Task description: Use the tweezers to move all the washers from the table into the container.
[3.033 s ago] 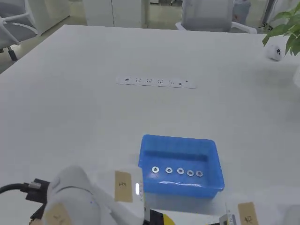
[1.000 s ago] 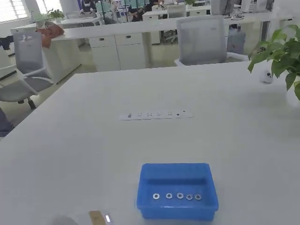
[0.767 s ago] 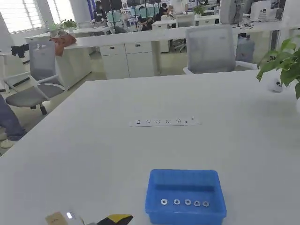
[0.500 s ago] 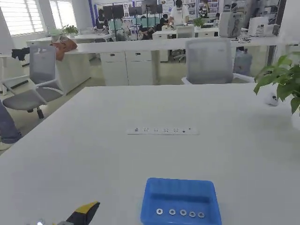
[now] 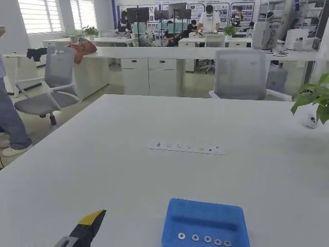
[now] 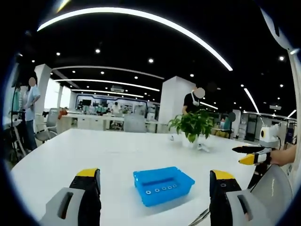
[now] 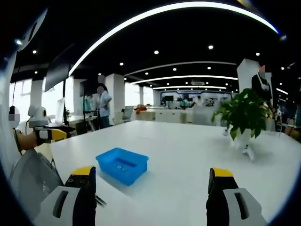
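Five small silver metal washers [image 5: 207, 239] are lying in a straight row on the floor of the shallow rectangular blue plastic container [image 5: 177, 218]. The container is sitting close to the near edge of the broad white table [image 5: 103, 170], somewhat toward its right side. No washer is being seen on the bare tabletop, so the transfer is judged to be complete or nearly so. The step in hand is judged to be a last check and a clean retreat.

The left gripper [image 6: 154, 174] is being held with its jaws spread wide and nothing between them, pointed at the container from the near edge. The right gripper [image 7: 152, 171] is likewise being held spread and empty, off the container's right side. A thin metal strip [image 6: 201, 217] is showing beside one jaw in the left gripper view. It may be the tweezers, but too little is shown to tell.

To do this well, the tabletop should be scanned edge to edge. That includes the area around the white socket strip [image 5: 187, 148] at the table's middle and the area behind the container's far wall. Both grippers should be kept high and clear of the light container, so that it is not nudged and the row is not shaken out. Should a stray washer be found, it should be pinched at its rim and released low over the container floor.
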`<state>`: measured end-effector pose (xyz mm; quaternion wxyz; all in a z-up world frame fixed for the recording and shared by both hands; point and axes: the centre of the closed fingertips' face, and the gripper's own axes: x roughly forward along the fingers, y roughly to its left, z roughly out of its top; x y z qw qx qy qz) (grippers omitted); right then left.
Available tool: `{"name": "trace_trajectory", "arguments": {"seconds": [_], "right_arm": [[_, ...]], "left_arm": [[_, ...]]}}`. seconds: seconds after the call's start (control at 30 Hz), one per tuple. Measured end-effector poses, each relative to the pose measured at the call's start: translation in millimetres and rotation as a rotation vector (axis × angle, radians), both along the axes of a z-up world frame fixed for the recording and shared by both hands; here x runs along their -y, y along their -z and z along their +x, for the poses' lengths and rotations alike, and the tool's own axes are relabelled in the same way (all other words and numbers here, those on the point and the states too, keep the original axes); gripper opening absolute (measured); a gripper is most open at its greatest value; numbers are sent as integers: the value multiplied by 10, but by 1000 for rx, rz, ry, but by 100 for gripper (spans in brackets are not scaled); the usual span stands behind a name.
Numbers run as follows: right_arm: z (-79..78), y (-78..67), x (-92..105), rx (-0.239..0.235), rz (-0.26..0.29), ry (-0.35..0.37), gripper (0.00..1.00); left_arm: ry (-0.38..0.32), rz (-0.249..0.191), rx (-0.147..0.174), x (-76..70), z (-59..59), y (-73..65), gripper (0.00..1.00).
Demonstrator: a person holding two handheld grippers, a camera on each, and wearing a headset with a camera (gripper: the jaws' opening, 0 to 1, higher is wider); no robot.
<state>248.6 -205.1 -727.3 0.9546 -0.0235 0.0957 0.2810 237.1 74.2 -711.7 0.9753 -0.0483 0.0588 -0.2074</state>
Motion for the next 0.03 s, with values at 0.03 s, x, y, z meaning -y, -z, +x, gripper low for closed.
{"name": "trace_trajectory", "arguments": {"seconds": [0.03], "right_arm": [[0, 16, -9, -8, -4, -2, 99]], "left_arm": [[-1, -4, -6, -8, 7, 15, 99]]}}
